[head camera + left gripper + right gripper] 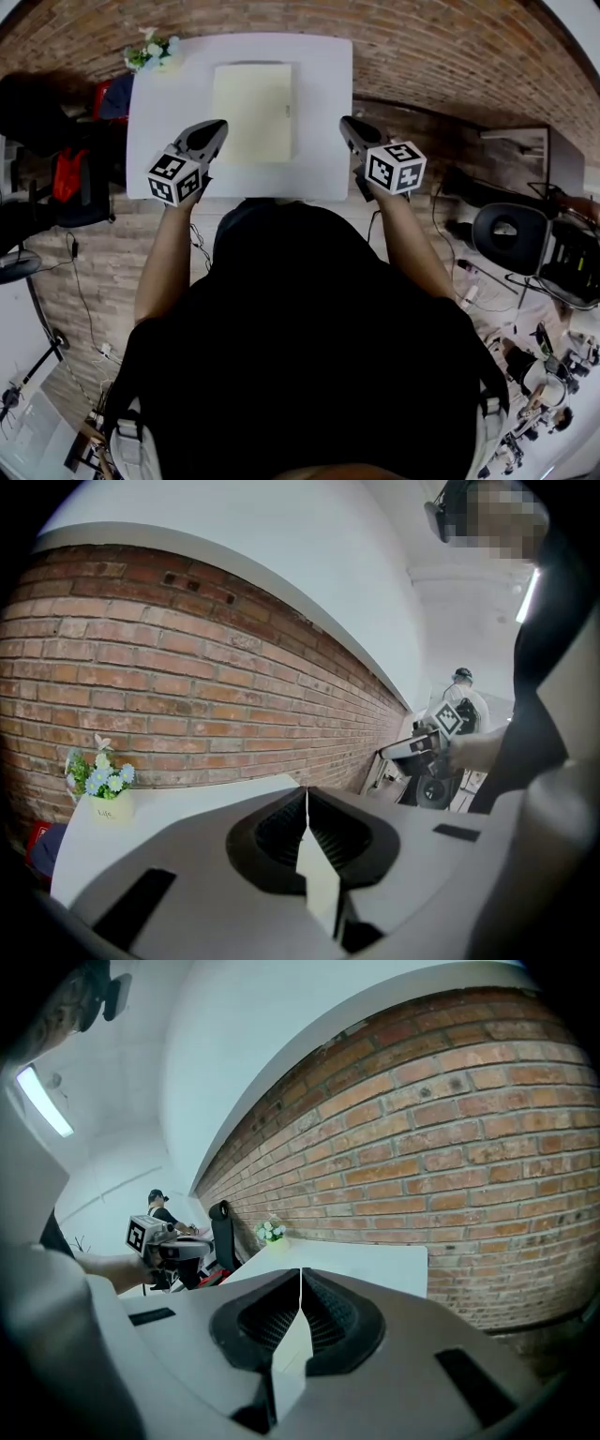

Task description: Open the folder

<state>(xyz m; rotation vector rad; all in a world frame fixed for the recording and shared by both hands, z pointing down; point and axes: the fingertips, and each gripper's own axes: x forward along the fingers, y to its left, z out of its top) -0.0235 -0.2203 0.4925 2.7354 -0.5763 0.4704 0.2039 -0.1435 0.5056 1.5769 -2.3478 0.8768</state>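
So it's a plain white table (323, 112), rectangular, rounded corners, nothing fancy. Only two things sit on it. Pretty much dead centre there's a pale yellow folder (253, 112), lying flat and closed, long sides running 12 to 6 in the head view. It's got a little tab or clasp on its 3 o'clock edge, too small to tell which. Way off at the 11 o'clock corner of the table there's a small pot of flowers (152, 53), well apart from the folder. From the left gripper view the pot looks pale yellowish, standing upright, with white and blue flowers and green leaves.
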